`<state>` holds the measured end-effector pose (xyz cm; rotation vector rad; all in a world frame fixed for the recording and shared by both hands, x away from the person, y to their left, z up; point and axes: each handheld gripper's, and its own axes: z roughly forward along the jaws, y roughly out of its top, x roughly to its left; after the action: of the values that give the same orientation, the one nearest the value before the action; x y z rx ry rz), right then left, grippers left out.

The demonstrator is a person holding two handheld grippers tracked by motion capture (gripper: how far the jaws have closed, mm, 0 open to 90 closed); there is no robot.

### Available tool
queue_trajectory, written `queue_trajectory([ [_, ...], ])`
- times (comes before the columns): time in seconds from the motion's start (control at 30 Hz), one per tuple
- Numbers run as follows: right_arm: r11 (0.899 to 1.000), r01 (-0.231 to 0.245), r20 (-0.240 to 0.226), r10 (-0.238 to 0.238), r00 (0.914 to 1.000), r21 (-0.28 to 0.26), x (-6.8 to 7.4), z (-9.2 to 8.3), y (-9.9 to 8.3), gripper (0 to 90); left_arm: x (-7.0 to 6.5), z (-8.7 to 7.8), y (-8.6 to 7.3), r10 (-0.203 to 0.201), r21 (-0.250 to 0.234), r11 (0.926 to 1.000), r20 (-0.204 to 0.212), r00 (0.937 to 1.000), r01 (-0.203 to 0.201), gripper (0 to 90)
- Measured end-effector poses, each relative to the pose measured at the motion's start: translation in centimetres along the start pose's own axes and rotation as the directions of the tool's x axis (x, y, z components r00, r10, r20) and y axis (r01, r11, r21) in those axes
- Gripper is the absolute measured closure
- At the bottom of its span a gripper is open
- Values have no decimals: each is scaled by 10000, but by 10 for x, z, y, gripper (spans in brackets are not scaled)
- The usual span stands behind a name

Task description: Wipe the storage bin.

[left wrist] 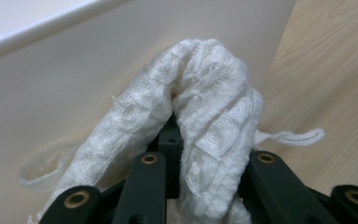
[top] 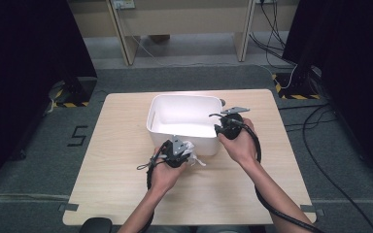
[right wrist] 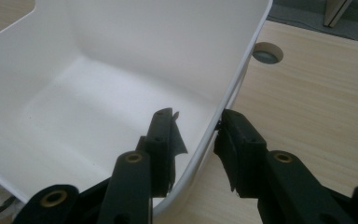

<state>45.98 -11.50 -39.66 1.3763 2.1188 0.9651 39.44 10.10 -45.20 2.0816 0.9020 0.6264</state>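
- Cloth (left wrist: 205, 116), white, is being pinched by the left gripper (top: 177, 151) against the bin's (top: 161, 104) near wall.
- Right gripper (right wrist: 196, 135) is straddling the bin's right rim, apparently steadying it.
- Next, probably: lifting cloth over the rim.

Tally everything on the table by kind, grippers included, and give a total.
White plastic bin: 1
White textured cloth, clamped in the left gripper against the bin's near wall: 1
Grippers, the left gripper and the right gripper, whose jaws straddle the bin's wall: 2
Total: 4
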Motion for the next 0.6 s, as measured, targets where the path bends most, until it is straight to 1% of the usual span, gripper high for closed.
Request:
queue_trajectory([
  [0.33,10000,-11,15,11,10000,1,0,0,0,662,0,-4,4,48,-76,10000,-56,10000,-49,746],
  [0.6,10000,17,20,-17,10000,-7,0,0,0,662,0,-9,10,66,-246,9997,-86,9999,-68,745],
])
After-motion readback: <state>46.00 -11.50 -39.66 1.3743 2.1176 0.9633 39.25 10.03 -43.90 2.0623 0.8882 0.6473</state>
